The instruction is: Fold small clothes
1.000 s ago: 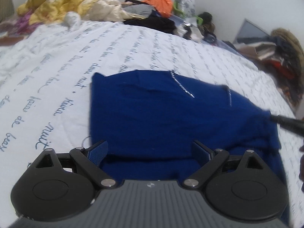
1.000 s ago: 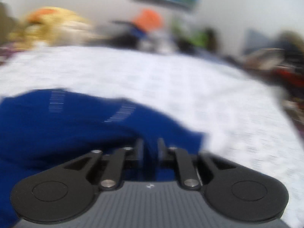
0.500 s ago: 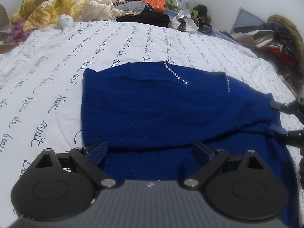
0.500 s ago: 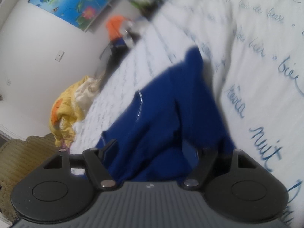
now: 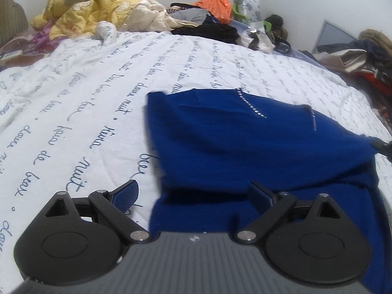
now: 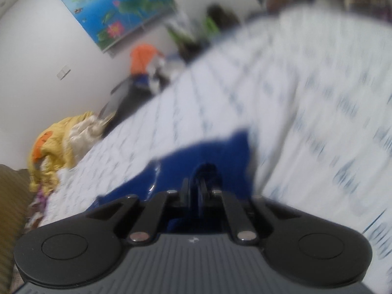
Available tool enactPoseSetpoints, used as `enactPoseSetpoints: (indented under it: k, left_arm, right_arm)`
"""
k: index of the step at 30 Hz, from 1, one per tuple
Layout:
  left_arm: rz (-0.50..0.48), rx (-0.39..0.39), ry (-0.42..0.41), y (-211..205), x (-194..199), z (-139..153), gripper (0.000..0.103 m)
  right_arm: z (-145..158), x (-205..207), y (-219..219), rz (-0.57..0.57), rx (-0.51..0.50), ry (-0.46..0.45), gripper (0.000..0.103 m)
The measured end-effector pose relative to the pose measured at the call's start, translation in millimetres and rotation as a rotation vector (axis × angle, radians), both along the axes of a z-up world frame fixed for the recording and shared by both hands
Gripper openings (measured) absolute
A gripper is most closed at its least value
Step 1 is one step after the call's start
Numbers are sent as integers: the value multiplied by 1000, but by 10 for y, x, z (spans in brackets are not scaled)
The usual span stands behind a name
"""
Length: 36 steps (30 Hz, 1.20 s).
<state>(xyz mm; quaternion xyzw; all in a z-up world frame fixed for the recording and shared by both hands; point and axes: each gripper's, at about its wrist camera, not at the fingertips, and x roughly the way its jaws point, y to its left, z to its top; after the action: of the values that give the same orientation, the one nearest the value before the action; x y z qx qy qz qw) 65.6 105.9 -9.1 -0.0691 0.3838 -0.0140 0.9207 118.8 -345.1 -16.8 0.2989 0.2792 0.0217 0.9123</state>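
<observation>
A blue knit garment (image 5: pixel 257 142) with a line of small silver studs lies partly folded on the white bedsheet (image 5: pixel 85 103). My left gripper (image 5: pixel 193 191) is open and empty, low over the garment's near left edge. My right gripper (image 6: pixel 198 188) is shut on a fold of the blue garment (image 6: pixel 203 152) and holds its right side lifted; its tip shows at the right edge of the left wrist view (image 5: pixel 382 145). The right wrist view is blurred.
A yellow blanket heap (image 5: pixel 90 7) and piled clothes, including an orange item (image 5: pixel 215 0), lie along the far edge of the bed. More clothes (image 5: pixel 362 56) are heaped at the right. A blue poster (image 6: pixel 115 7) hangs on the wall.
My right gripper opened half a second ago and has now closed on the garment's right side again. My left gripper has shifted left, so its left finger is over bare sheet.
</observation>
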Motion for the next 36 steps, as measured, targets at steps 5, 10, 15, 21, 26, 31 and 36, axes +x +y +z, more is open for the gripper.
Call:
enactPoseSetpoints:
  k: [5, 10, 15, 21, 26, 31, 36]
  left_arm:
    - [22, 5, 22, 60, 38, -79, 94]
    - [29, 50, 29, 128, -27, -148, 94]
    - [66, 102, 36, 255, -43, -206, 95]
    - [97, 67, 17, 396, -172, -103, 95]
    - [-49, -119, -14, 325, -518, -57, 97]
    - [-128, -292, -124, 187, -969, -48, 101]
    - [-257, -266, -143, -168, -1221, -77, 101]
  right_arm:
    - [-55, 85, -18, 23, -98, 53, 7]
    - [-166, 33, 59, 13, -163, 101, 10]
    - [-71, -198, 158, 32, -248, 79, 72]
    - [-23, -563, 344, 43, -515, 69, 81]
    - [16, -1091, 411, 171, -367, -30, 81]
    - [-39, -1558, 750, 316, -319, -108, 81]
    - [-19, -1805, 1202, 400, -488, -141, 81]
